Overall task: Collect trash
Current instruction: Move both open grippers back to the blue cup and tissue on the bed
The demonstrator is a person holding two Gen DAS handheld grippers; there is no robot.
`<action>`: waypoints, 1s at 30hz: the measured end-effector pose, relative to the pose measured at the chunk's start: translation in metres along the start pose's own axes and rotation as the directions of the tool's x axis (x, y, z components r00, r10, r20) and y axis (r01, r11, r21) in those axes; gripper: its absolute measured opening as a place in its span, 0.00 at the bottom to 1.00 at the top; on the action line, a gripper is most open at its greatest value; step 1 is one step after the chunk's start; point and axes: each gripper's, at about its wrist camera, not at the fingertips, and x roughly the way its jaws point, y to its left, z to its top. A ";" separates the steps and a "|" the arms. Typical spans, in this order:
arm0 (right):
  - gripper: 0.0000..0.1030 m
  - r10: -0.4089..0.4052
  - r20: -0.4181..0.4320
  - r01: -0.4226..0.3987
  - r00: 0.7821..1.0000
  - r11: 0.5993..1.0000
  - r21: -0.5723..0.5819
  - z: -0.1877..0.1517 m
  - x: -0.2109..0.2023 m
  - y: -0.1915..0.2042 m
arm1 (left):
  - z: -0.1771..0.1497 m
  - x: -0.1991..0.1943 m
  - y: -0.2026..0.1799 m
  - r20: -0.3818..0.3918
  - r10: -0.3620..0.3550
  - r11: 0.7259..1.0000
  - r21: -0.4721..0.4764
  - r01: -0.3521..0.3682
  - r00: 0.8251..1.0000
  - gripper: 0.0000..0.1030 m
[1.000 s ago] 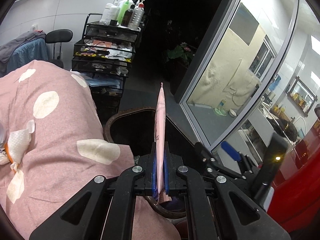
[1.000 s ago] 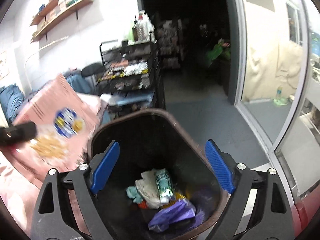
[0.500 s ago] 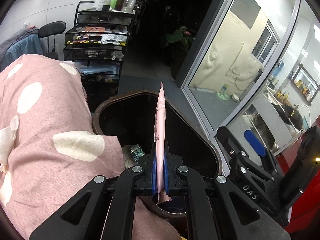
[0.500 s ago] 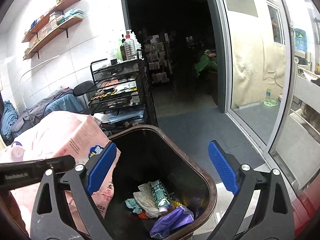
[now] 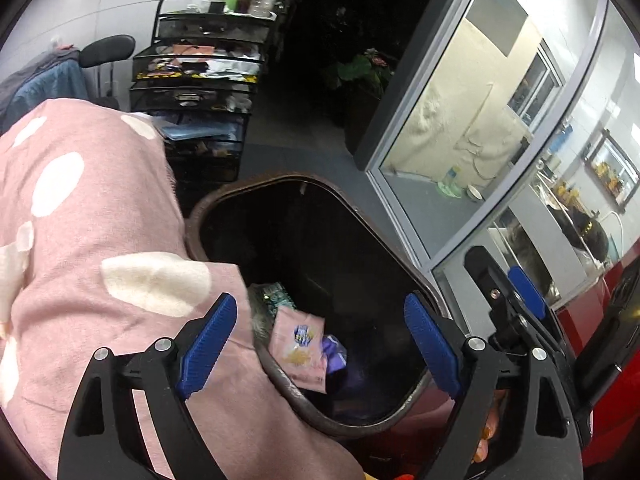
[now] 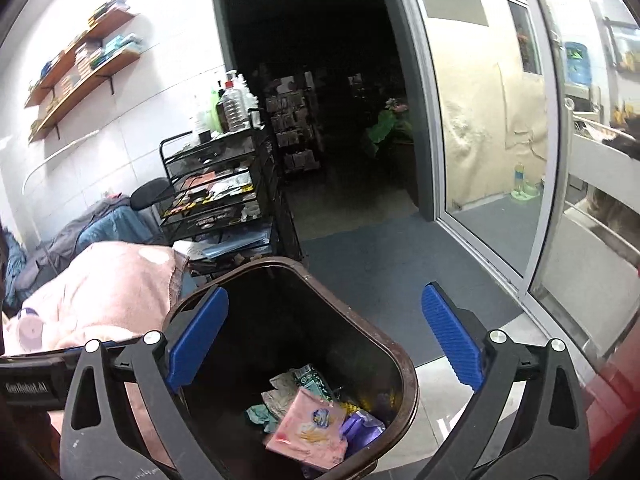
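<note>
A dark brown trash bin (image 5: 224, 208) (image 6: 408, 376) stands on the floor beside a pink spotted blanket (image 5: 80, 240). A flat pink snack packet (image 5: 298, 346) (image 6: 310, 428) lies inside it on top of other trash: a green wrapper (image 6: 312, 378), crumpled paper and a purple wrapper (image 6: 360, 428). My left gripper (image 5: 320, 344) is open and empty above the bin's near rim. My right gripper (image 6: 324, 340) is open and empty above the bin; it also shows at the right of the left wrist view (image 5: 516, 300).
A black wire cart (image 6: 216, 192) (image 5: 200, 92) with bottles on top stands behind the bin. A glass sliding door (image 6: 492, 120) is to the right, a dark doorway straight ahead. A red surface (image 5: 608, 360) is at the near right. Wall shelves (image 6: 80, 60) hang at the left.
My left gripper opened and let go of the pink packet, which fell into the bin. Both grippers sit closer over the bin.
</note>
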 end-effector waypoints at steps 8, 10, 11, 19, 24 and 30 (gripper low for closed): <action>0.95 0.013 -0.013 -0.013 1.000 1.000 -0.010 0.000 0.002 0.000 | -0.001 -0.029 0.007 0.106 0.086 0.996 0.000 -0.086 0.991 0.85; 0.95 0.029 -0.016 -0.030 0.999 0.999 -0.019 -0.001 0.002 0.002 | -0.003 -0.041 0.010 0.142 0.112 0.994 0.000 -0.113 0.984 0.87; 0.95 0.039 -0.020 -0.039 0.999 0.999 -0.025 0.000 0.002 0.003 | -0.004 -0.048 0.011 0.161 0.122 0.992 -0.001 -0.123 0.979 0.88; 0.95 0.130 -0.044 -0.133 0.990 0.990 -0.057 0.001 0.002 0.023 | -0.014 -0.093 0.028 0.273 0.186 0.982 -0.033 -0.184 0.944 0.95; 0.95 0.195 -0.048 -0.199 0.980 0.975 -0.102 0.002 -0.003 0.045 | -0.026 -0.117 0.050 0.302 0.209 0.977 -0.094 -0.189 0.930 0.95; 0.95 0.284 -0.079 -0.293 0.955 0.944 -0.152 0.002 -0.009 0.076 | -0.045 -0.142 0.082 0.317 0.279 0.957 -0.174 -0.233 0.907 0.95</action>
